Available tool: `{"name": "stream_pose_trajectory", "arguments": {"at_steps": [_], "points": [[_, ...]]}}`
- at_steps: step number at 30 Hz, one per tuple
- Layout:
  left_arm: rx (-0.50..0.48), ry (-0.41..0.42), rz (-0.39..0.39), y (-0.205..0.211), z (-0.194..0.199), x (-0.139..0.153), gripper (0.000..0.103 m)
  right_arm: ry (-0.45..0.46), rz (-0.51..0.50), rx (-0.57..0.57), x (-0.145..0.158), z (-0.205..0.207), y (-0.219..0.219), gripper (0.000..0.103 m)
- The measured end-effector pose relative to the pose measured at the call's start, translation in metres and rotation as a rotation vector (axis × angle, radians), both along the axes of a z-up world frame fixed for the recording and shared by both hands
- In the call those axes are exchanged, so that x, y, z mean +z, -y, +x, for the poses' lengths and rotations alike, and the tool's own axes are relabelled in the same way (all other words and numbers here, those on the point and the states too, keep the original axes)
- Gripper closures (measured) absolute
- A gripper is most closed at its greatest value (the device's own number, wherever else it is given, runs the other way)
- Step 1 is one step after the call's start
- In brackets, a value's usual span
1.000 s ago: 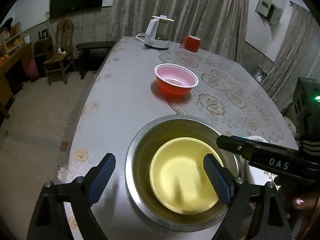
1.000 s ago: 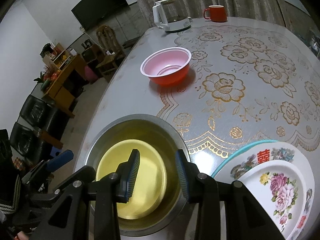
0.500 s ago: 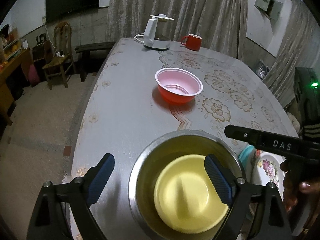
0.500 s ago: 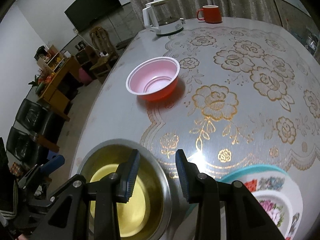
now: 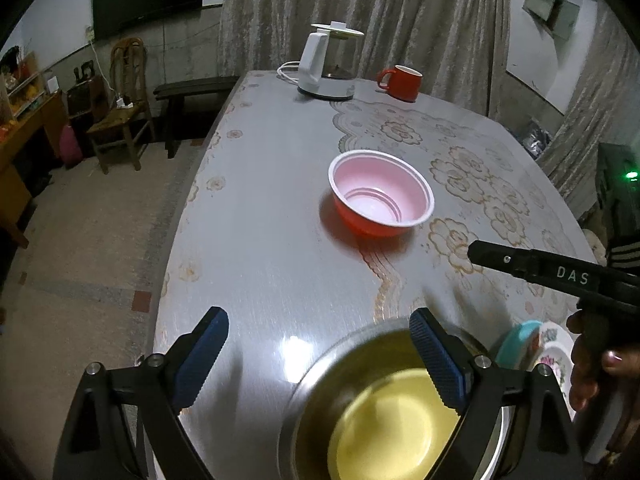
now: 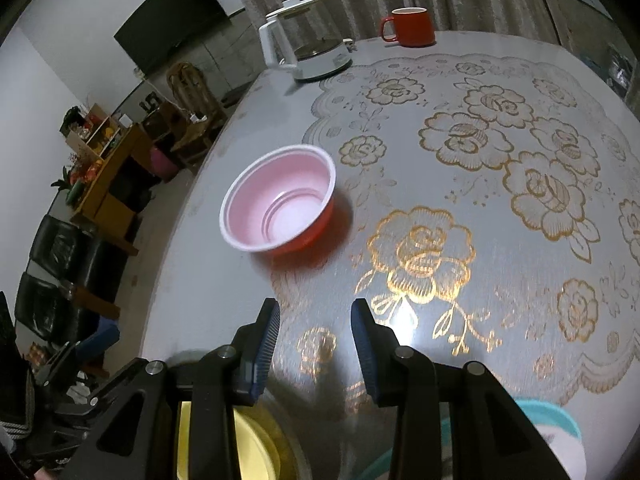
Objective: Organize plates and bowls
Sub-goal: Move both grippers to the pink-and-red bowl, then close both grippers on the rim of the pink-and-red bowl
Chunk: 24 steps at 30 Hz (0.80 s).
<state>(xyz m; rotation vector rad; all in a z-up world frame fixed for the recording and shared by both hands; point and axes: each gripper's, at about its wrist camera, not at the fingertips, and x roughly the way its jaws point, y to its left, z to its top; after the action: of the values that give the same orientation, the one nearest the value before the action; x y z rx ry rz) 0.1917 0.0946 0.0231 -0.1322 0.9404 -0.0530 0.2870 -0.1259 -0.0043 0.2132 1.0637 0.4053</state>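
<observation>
Left wrist view: the left gripper (image 5: 318, 354) is hanging over the desk (image 5: 260, 248), jaws spread wide and pinching nothing. The steel bowl (image 5: 316, 392) holding the yellow bowl (image 5: 392, 424) is lying under the right-hand jaw; the red bowl (image 5: 381, 200) is sitting well ahead.

Right wrist view: the right gripper (image 6: 315, 346) is hovering with jaws partly spread, nothing between them, the red bowl (image 6: 280, 208) standing ahead and leftward.

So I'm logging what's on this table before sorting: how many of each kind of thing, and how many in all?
Bowls: 3: red bowl, steel bowl, yellow bowl nested inside it
Plates: 2: floral plate on a teal plate
Mugs: 1: red mug
Kettles: 1: white kettle
Total: 7
</observation>
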Motion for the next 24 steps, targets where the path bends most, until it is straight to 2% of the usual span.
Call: {"name": "stream_pose_trajectory", "arguments": {"at_steps": [8, 14, 17, 21, 24], "points": [[0.011, 0.003, -0.045, -0.006, 0.04, 0.006, 0.01, 0.026, 0.007, -0.046, 0.006, 0.028, -0.003, 0.065], [0.007, -0.013, -0.047, -0.003, 0.076, 0.0, 0.01, -0.008, 0.052, -0.064, -0.005, 0.056, -0.01, 0.065], [-0.001, -0.031, -0.074, -0.002, 0.091, -0.008, 0.011, -0.041, 0.067, -0.085, -0.014, 0.068, -0.011, 0.065], [-0.009, -0.039, -0.081, 0.002, 0.108, -0.017, 0.014, -0.064, 0.076, -0.103, -0.024, 0.08, -0.009, 0.065], [-0.02, -0.054, -0.086, 0.003, 0.12, -0.026, 0.021, -0.072, 0.081, -0.109, -0.031, 0.086, -0.007, 0.065]]}}
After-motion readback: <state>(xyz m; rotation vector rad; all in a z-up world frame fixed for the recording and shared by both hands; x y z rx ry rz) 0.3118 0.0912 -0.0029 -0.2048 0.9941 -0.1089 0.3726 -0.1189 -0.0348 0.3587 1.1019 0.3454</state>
